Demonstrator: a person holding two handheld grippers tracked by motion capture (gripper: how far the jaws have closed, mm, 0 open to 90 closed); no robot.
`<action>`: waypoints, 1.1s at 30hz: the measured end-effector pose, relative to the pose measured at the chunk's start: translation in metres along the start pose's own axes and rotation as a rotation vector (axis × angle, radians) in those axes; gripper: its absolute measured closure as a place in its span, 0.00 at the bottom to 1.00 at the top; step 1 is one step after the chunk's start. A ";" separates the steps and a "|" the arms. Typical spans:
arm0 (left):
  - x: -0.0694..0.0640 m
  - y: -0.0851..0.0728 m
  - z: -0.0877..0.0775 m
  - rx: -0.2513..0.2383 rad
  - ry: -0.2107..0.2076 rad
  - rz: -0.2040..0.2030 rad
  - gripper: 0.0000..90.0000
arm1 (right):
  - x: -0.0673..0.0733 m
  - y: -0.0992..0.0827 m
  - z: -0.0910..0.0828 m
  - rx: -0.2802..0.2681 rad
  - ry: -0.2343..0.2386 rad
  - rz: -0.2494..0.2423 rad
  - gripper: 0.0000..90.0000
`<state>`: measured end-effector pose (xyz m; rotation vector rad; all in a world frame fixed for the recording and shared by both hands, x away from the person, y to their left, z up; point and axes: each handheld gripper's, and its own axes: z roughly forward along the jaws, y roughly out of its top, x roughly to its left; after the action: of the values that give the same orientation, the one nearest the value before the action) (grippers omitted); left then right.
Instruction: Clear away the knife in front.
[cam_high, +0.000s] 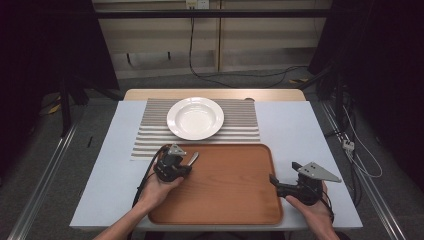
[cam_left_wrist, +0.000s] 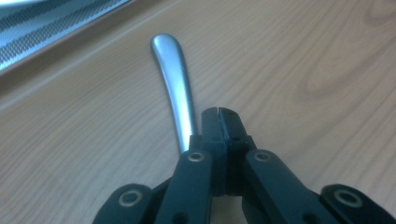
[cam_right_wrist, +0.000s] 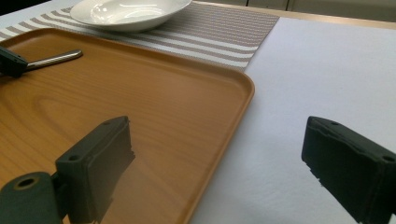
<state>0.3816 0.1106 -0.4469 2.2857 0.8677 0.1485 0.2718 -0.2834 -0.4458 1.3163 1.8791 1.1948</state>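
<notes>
High view: the left hand-held gripper (cam_high: 186, 163) is clamping a metal utensil handle (cam_high: 193, 158) over the wooden tray's (cam_high: 235, 200) far left corner; the right hand-held gripper (cam_high: 274, 181) is sitting at the tray's right rim. Left gripper view: jaws are pressing together on the handle (cam_left_wrist: 173, 79). Right gripper view: jaws are standing wide apart, straddling the tray rim (cam_right_wrist: 243, 93)

Both grippers are matt black. The left gripper (cam_left_wrist: 219, 116) has two flat black linkage bars with brass-ringed pivot holes, and small screw dimples near the jaws. The right gripper (cam_right_wrist: 219, 163) has blocky, square-edged jaws. Each carries a grey three-cornered plate and trails a black cable. The forearms look bare, sleeves perhaps out of frame.
</notes>
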 end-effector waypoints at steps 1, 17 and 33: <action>0.001 0.000 -0.001 0.001 0.012 0.006 1.00 | 0.000 0.000 0.000 0.001 -0.001 0.001 0.09; 0.010 -0.005 -0.009 0.022 0.042 -0.004 1.00 | 0.000 0.000 0.000 0.005 -0.002 0.004 0.09; 0.014 -0.009 -0.014 0.026 0.084 -0.006 1.00 | 0.000 0.000 0.000 0.009 -0.003 0.001 0.09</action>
<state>0.3825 0.1320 -0.4438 2.3149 0.9239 0.2331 0.2721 -0.2836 -0.4463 1.3231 1.8838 1.1863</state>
